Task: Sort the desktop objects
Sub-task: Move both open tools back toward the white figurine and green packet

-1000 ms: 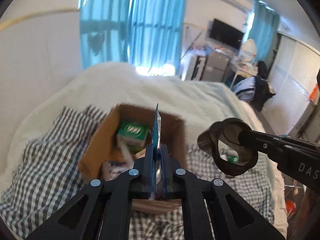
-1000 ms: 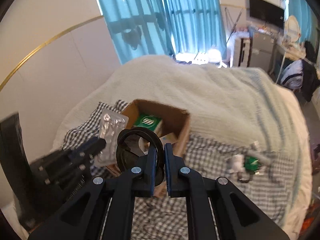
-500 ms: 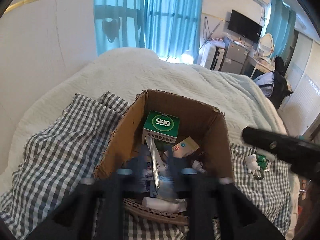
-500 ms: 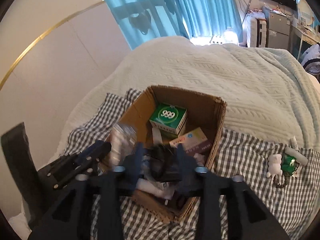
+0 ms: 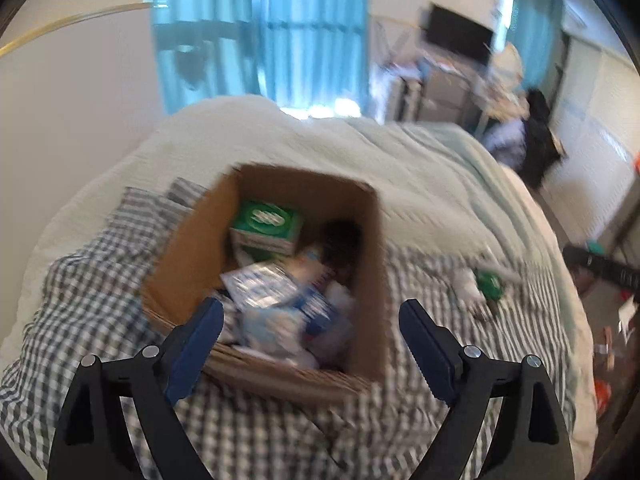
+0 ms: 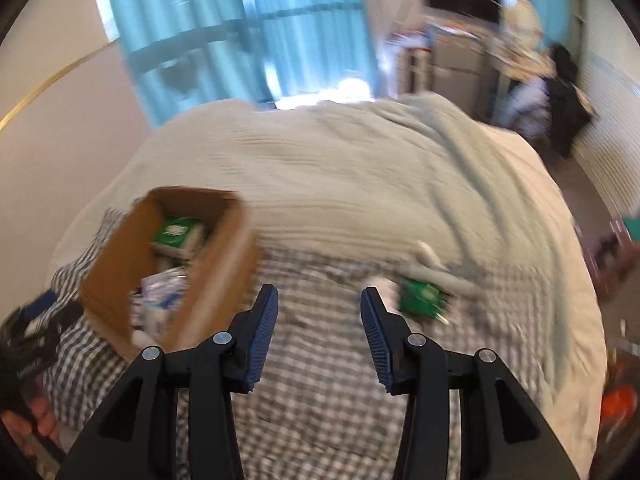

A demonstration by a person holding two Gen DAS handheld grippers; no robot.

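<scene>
Over the box (image 5: 276,280) the left gripper (image 5: 312,332) was opening, emptied of its blister pack, while the right gripper (image 6: 319,330), parted and emptied of its ring, was swung toward the leftover items (image 6: 420,296).

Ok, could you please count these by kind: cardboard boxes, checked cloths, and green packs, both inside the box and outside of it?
cardboard box: 1
checked cloth: 1
green pack: 2 (one in the box, one out on the cloth)
total: 4
</scene>
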